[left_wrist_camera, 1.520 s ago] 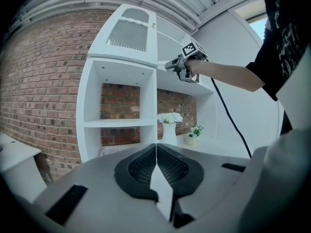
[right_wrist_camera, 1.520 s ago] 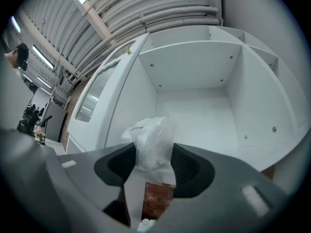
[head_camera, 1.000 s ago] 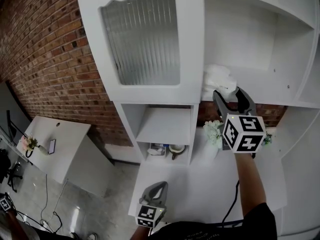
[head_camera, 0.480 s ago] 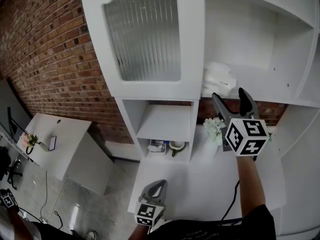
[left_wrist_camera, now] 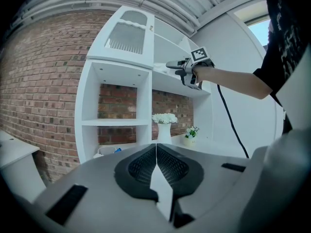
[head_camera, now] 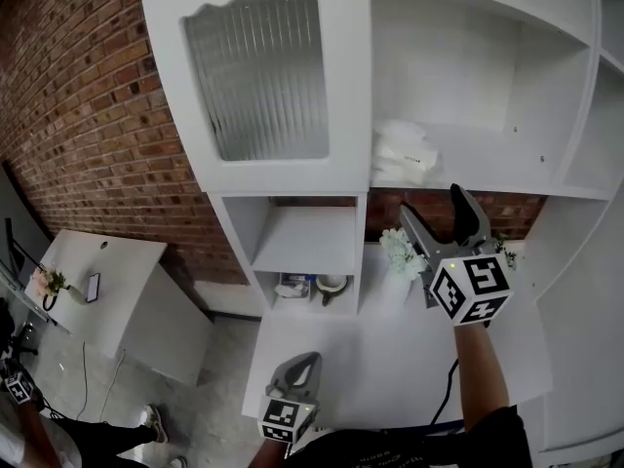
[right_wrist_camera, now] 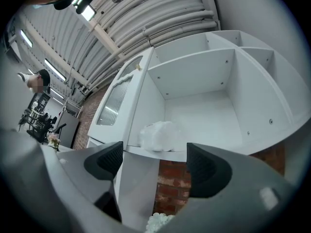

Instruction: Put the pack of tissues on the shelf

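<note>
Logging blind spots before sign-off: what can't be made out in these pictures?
- pack of tissues: too small in the head view for any print to be read, and only a soft white lump in the right gripper view.
- ribbed glass door: in the head view, the glass hides whatever lies behind it.
- cubby items: too small to name in the head view.

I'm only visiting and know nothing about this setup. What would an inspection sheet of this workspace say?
Surface: white shelf, open upper compartment, bare besides the tissues.
Job's things: pack of tissues lies at the compartment's front left, nothing touching it.
Clutter: vase of white flowers on the counter below; small items in a lower cubby.
Tongs: right tongs open, empty, clear of the tissues; left tongs shut, empty, held low.
Cables: black cable trailing from the right tongs.
Surroundings: brick wall, ribbed-glass cabinet door, white desk.
</note>
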`<state>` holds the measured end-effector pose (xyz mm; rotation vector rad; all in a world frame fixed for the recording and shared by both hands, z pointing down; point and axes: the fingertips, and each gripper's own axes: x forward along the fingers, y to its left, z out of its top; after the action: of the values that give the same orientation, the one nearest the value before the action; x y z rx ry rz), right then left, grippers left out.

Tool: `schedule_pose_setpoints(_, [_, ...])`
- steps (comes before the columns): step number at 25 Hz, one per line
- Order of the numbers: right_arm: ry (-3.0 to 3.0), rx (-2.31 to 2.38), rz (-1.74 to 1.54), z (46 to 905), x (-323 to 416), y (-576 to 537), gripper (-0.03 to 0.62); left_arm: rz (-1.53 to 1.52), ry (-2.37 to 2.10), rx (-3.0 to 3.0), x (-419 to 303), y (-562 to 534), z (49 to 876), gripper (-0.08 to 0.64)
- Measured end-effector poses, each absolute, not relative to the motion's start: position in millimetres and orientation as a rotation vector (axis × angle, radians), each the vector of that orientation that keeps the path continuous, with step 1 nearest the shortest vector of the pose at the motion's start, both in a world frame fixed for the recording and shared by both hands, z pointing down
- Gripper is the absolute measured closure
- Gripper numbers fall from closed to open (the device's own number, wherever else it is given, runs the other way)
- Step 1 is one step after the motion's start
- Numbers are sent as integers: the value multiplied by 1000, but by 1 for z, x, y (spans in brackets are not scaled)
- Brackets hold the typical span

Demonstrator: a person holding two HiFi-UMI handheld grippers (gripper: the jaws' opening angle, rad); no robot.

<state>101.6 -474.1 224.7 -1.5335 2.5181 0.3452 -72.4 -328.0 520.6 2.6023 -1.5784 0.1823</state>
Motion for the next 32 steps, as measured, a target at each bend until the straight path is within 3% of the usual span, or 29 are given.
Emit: schedule_pose_setpoints(32, [2517,-1611,326,302,148,-382,198,148,-1424,2710,-21,-316,511,548])
